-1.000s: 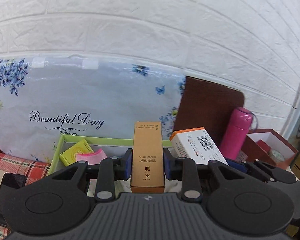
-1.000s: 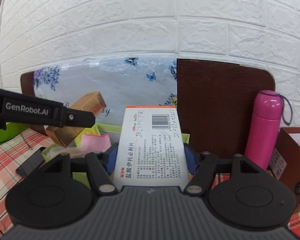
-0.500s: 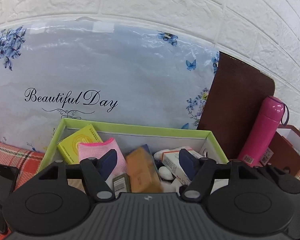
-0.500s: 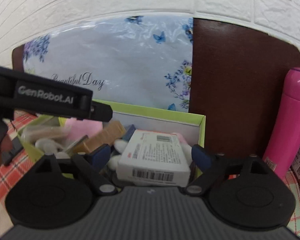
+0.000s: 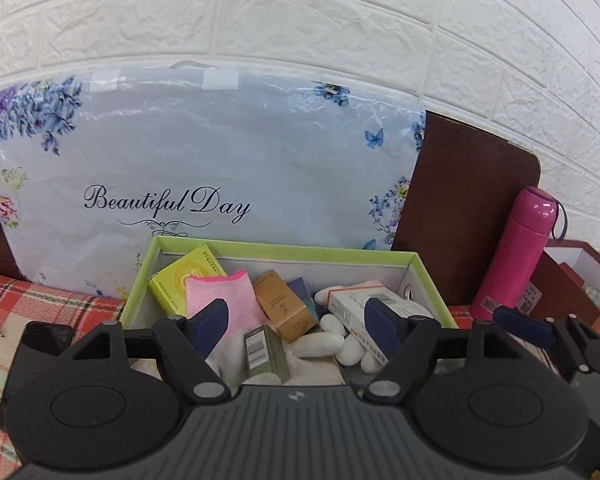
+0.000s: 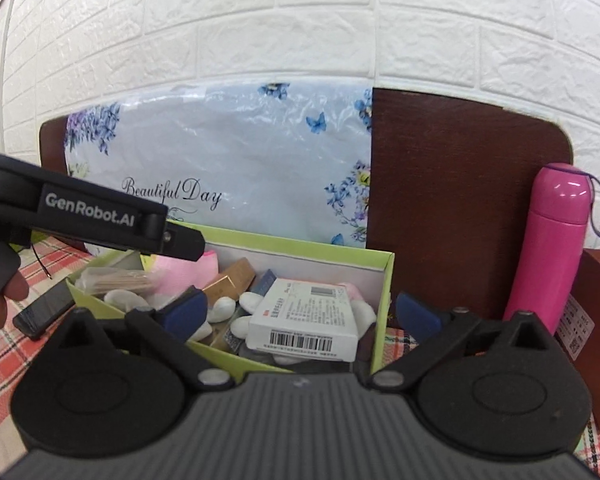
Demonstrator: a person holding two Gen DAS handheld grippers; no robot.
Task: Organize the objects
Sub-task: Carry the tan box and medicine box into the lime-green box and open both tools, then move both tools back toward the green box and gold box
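Observation:
A light-green box point(image 5: 284, 249) point(image 6: 385, 280) holds the items. A tan carton point(image 5: 285, 306) point(image 6: 232, 280) lies inside it beside a pink cloth point(image 5: 220, 294) and a yellow box point(image 5: 186, 276). A white medicine box point(image 6: 304, 314) point(image 5: 364, 314) lies on white pebbles point(image 5: 320, 344) at the box's right end. My left gripper point(image 5: 296, 322) is open and empty above the box. My right gripper point(image 6: 300, 314) is open and empty, its jaws apart on either side of the white medicine box.
A floral "Beautiful Day" bag point(image 5: 204, 160) leans on the white brick wall behind the box. A brown board point(image 6: 460, 184) and a pink flask point(image 6: 552, 240) stand to the right, next to a dark red box point(image 5: 572, 280). A black phone point(image 6: 44, 312) lies on the checked cloth at left.
Both grippers let go of their boxes into the green box: the left dropped the tan carton, the right the white medicine box. Both have opened and drawn back.

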